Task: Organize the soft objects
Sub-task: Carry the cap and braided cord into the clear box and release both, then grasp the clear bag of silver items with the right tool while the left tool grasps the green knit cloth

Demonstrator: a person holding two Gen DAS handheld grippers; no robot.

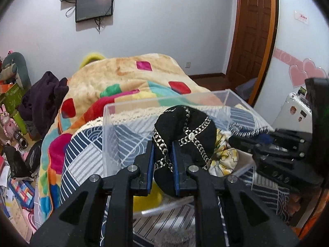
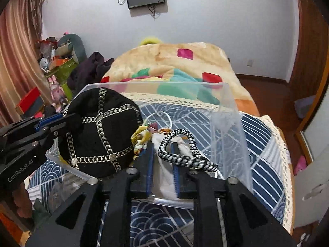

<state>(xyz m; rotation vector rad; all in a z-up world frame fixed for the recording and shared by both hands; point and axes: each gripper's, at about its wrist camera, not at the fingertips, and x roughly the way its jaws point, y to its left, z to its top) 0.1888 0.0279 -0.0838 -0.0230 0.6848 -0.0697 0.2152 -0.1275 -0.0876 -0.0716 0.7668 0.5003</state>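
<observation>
Left wrist view: a black fabric cap crossed with silver chain trim [image 1: 185,127] is clamped between the blue-padded fingers [image 1: 151,164] of the left gripper [image 1: 162,164], which are drawn in narrowly on its cloth, and it is held over a clear rectangular plastic box [image 1: 115,111]. In the right wrist view the same cap [image 2: 98,131] is seen at the box's near left corner, with the left gripper [image 2: 51,125] pinching its edge from the left. A black-and-white braided cord loop [image 2: 185,156] is draped across the tips of the right gripper [image 2: 162,160], whose fingers stand close together over white cloth [image 2: 164,181]; whether the cord is truly pinched cannot be told. A yellow floral scarf [image 2: 139,138] lies just beside the cap inside the box [image 2: 226,94]. The box rests on a blue-and-white patterned quilt [image 2: 257,135], beyond which a beige fleece blanket with coloured patches [image 2: 174,61] is spread over the bed.
</observation>
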